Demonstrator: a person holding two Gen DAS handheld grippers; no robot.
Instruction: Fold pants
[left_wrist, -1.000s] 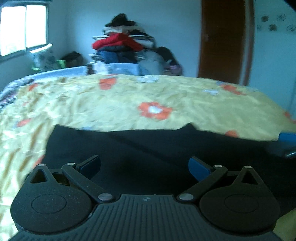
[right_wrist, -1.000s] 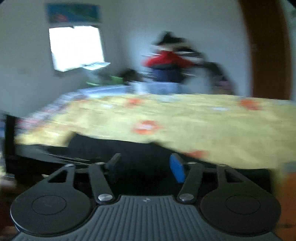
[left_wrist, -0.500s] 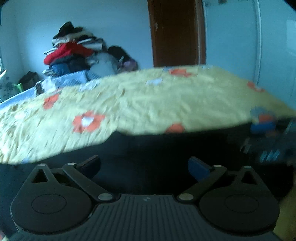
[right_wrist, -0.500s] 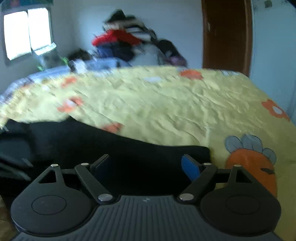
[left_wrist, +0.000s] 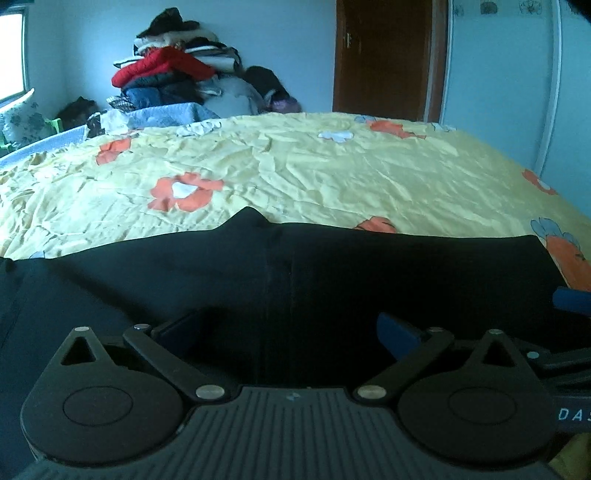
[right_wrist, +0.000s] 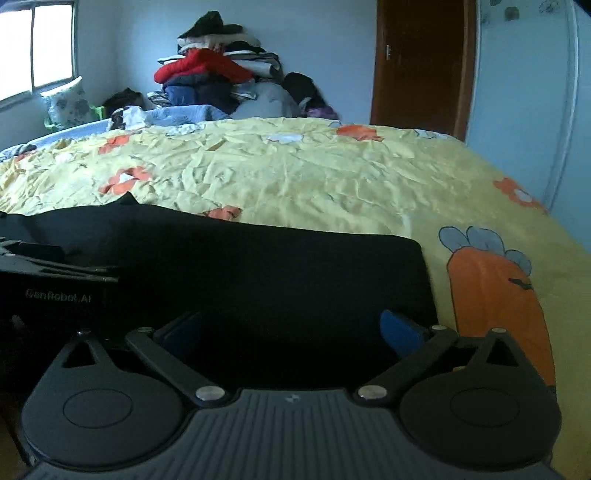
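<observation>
The left gripper (left_wrist: 291, 328) is low over the black pants (left_wrist: 332, 280), which lie flat along the near edge of the bed (left_wrist: 314, 177). Its jaws are wide open and hold nothing. The right gripper (right_wrist: 291, 328) is just beside it, over the end of the pants, also with open, empty jaws. Only the right view shows the window (right_wrist: 37, 48) and the orange carrot print (right_wrist: 495, 306) completely.

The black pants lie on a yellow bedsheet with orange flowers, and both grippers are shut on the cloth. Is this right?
Not quite. Both wrist views show the left gripper and right gripper open over the black pants, gripping nothing. The yellow bedsheet with orange flowers is correct.
</observation>
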